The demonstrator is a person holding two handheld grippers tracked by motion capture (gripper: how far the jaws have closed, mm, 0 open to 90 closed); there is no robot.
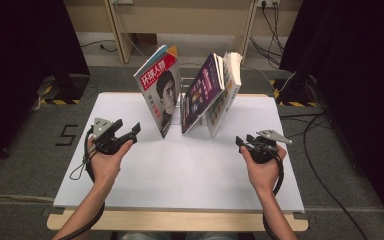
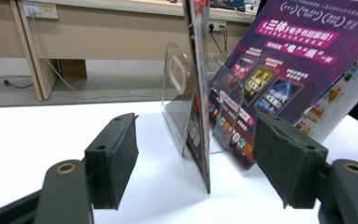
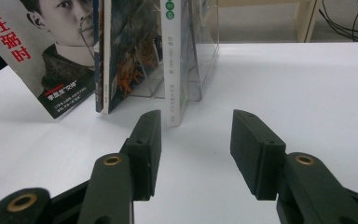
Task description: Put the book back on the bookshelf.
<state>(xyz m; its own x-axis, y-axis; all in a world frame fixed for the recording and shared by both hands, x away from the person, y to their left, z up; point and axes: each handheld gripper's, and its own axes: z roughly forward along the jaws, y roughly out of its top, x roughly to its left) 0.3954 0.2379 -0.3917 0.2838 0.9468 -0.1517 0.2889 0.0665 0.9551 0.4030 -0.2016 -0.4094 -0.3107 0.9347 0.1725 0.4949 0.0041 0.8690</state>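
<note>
Risk: the magazine with the portrait cover (image 1: 159, 95) and the purple-covered book (image 1: 203, 90) only lean in the clear stand (image 2: 177, 100) near the tabletop's far edge, so a clumsy nudge likely tips them or drags the stand. Left gripper (image 1: 130, 134) is released, jaws wide, magazine's edge just ahead between them, not touching. Right gripper (image 1: 242, 142) also spread and empty, near the white-spined book (image 3: 173, 70), apart from it.

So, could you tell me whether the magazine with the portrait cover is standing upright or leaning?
Leaning: the portrait magazine tilts left, bottom edge on the table.
</note>
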